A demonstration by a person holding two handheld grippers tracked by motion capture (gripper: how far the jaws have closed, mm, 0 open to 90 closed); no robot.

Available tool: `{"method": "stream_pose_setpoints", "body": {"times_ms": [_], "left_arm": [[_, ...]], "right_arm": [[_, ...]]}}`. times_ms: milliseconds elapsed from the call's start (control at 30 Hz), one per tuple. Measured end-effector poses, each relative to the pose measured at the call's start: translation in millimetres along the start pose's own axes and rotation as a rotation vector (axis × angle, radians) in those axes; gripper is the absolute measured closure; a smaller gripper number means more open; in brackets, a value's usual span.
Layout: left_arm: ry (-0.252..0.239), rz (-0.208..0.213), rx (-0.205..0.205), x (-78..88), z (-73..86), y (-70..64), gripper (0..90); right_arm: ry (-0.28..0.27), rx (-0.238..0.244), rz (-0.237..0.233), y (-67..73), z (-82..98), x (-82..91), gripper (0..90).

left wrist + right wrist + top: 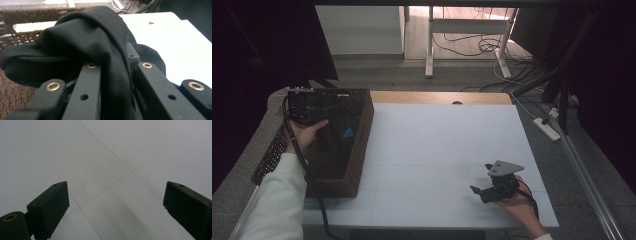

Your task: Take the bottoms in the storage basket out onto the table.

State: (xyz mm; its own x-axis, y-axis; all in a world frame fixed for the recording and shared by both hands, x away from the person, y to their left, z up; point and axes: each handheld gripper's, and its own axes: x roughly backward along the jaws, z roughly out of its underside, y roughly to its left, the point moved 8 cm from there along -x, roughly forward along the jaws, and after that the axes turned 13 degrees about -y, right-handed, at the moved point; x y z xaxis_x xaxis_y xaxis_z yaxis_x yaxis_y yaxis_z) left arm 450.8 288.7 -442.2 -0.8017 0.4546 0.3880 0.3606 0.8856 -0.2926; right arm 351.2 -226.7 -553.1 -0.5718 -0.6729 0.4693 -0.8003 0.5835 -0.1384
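1. The left gripper [307, 112], at the high view's left, has its jaws clamped on a fold of black cloth [87, 42] over the wicker basket [357, 165]; lifting it out looks underway.
2. Next: raise it clear of the rim, toward the white mat [447, 150].
3. The right gripper [115, 210] rests lower right, jaws wide apart, holding nothing.
4. The bunched cloth drapes down into the basket (long axis unclear).

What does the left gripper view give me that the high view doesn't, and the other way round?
Left gripper view alone: the left gripper shut on a bunched fold of the black cloth, fabric pinched between its jaws. High view alone: the right gripper open over the white mat, apart from the cloth, and a blue mark on the cloth. Both: the black cloth at the woven basket.
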Motion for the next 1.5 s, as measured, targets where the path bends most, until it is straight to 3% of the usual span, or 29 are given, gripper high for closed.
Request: {"method": "stream_pose_setpoints", "body": {"times_ms": [400, 1500], "left_arm": [[-0.082, 0.017, 0.006, 14.9, -17.9, -13.7, 80.1], [-0.204, 0.098, -0.029, 38.2, -48.9, -55.1, 80.1]], "right_arm": [[-0.005, -0.001, 0.002, -0.3, -0.8, 0.4, 6.5], [-0.006, 0.0, 0.006, -0.5, -0.8, 0.3, 6.6]]}}
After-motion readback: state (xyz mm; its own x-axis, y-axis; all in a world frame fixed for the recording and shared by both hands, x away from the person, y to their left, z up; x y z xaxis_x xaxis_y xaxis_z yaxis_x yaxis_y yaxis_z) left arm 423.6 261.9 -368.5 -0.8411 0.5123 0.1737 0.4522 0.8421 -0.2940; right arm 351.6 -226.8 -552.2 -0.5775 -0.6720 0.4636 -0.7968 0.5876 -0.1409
